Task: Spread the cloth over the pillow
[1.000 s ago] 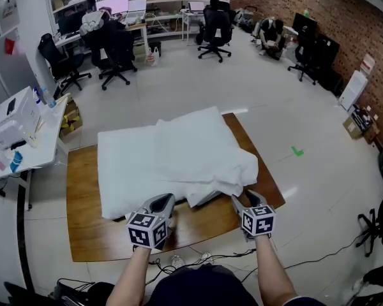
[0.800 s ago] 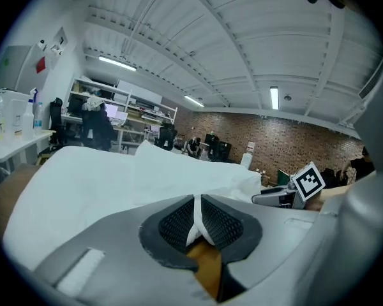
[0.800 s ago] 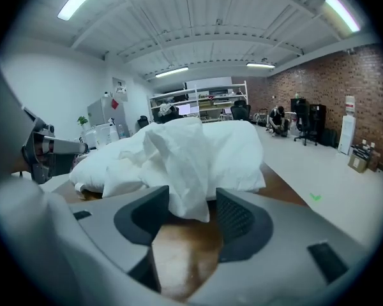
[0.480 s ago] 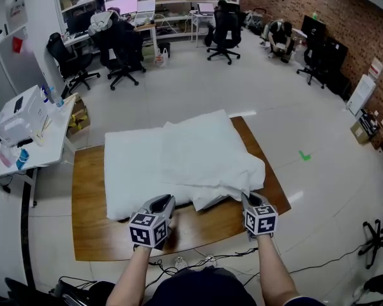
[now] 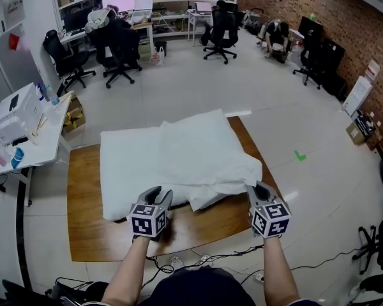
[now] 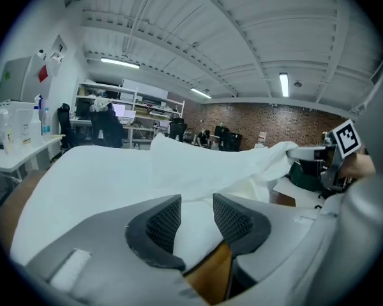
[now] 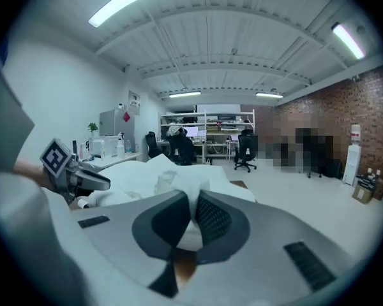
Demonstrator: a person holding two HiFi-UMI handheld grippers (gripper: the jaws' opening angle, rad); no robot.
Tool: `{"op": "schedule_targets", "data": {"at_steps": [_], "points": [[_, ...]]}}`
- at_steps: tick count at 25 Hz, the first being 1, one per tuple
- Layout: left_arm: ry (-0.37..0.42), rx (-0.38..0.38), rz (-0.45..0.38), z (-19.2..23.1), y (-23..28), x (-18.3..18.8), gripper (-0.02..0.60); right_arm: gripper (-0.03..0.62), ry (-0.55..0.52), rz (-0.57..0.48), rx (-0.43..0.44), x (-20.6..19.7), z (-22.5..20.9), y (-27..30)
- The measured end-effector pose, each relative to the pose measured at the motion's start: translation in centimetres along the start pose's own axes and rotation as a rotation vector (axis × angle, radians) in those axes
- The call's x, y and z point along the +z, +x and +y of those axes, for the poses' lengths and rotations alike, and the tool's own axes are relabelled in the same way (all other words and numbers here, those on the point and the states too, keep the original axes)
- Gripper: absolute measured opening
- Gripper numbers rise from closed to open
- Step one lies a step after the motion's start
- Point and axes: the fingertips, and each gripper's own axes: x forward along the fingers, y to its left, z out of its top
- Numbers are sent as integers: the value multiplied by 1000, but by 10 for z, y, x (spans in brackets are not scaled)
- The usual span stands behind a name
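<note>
My right gripper [image 5: 258, 190] has just been closing and now pinches the near right corner of the cloth [image 5: 201, 148], with a white fold standing between its pads. My left gripper [image 5: 159, 197] has just been opening. Its jaws stand part way apart at the near edge of the pillow [image 5: 127, 164]; white fabric shows in the gap, but the pads do not press on it.

The pillow lies on the wooden table [image 5: 83, 222] with its long axis running left to right in front of me. The cloth sits rumpled over the pillow's right part and leaves the left part bare. Its loose near edge lies between my two grippers, just right of the left one. I judge that the cloth must travel leftward, and the left gripper is the nearer one to take that free edge.
</note>
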Motion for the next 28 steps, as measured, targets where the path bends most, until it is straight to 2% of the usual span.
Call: {"op": "schedule_targets", "data": {"at_steps": [4, 11, 16, 20, 22, 27, 28], "points": [[43, 32, 24, 3, 18, 0, 233, 8, -27, -51, 2, 34, -2, -7], [118, 60, 38, -4, 37, 1, 311, 8, -74, -136, 14, 82, 3, -20], [116, 102, -5, -3, 45, 16, 313, 8, -105, -204, 31, 114, 10, -31], [132, 107, -1, -2, 57, 22, 324, 8, -123, -238, 53, 132, 18, -39], [131, 108, -29, -1, 58, 31, 277, 8, -135, -245, 59, 136, 20, -41], [148, 108, -124, -1, 50, 54, 17, 8, -146, -247, 55, 136, 18, -43], [146, 108, -131, 1, 48, 56, 2, 8, -146, -246, 53, 136, 16, -43]]}}
